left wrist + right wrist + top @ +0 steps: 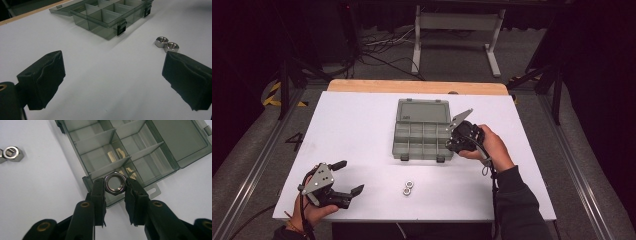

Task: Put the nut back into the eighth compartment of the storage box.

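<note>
My right gripper [114, 185] pinches a steel hex nut [114, 182] between its two black jaws, one jaw pressed on each side, the nut's bore facing my camera. I hold it over the near right corner of the open grey compartment box [150, 173], above a cell by the box's wall. In the high view my right gripper [458, 136] sits at the right edge of the box [398, 131], whose clear lid lies flat on the far side.

My left gripper [348, 177] rests low over the white table [357, 125] at the near left, its jaws spread wide with nothing between them. Along those jaws I see two more hex nuts [166, 45] lying on the table, touching each other, just beyond my right-hand jaw pad and apart from it. The box [110, 23] lies farther off, latches facing me. From above, the two loose nuts [407, 187] lie between my grippers, near the table's front edge.
</note>
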